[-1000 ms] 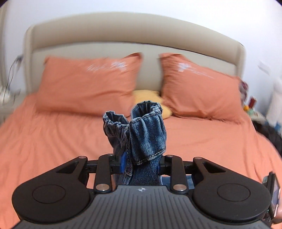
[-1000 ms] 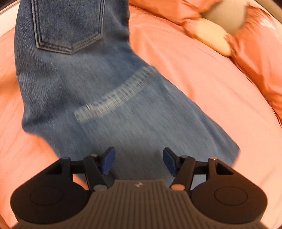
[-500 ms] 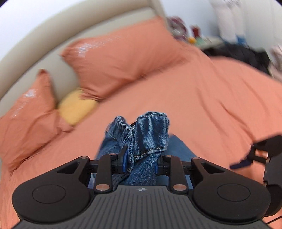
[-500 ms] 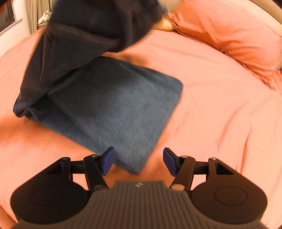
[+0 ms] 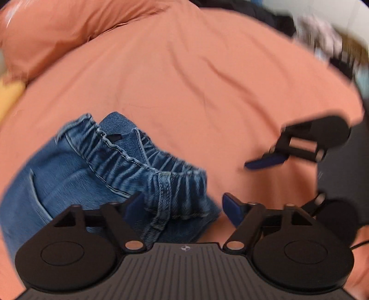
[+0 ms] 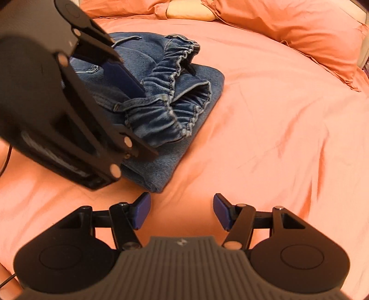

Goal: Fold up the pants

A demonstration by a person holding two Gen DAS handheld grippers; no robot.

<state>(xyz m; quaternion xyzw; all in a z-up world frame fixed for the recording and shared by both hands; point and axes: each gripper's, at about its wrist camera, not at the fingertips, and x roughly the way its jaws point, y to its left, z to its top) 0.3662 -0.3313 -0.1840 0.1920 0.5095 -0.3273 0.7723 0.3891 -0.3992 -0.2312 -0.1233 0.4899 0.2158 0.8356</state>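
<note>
A: Nearest first, then; how do the grippers stand?

B: The right gripper (image 6: 182,212) has its jaws wide, with only bare sheet (image 6: 265,143) between the blue pads; it grips nothing and sits just short of the near corner of the jeans (image 6: 161,108). The left gripper (image 5: 183,206) is spread wide too, holding nothing; its left pad is over the denim, its right pad over the sheet (image 5: 196,80); whether the pad touches the cloth I cannot tell.

A: And the jeans themselves?

B: Folded into a thick stack lying flat on the sheet; the gathered elastic waistband (image 6: 182,92) is bunched and rumpled on top, with a belt loop (image 5: 165,191) showing in the left view; a flat folded layer runs underneath and pokes out beyond it.

A: Where is one gripper from the other?

B: In the right view the left gripper (image 6: 129,110) comes in from the left over the stack; in the left view the right gripper (image 5: 265,177) is off to the right, apart from the denim.

A: Farther back?

B: Orange pillows (image 6: 299,27) at the head of the bed; a pale yellow cushion (image 6: 189,11) between them; dark blurred clutter (image 5: 322,41) beyond the bed edge.
</note>
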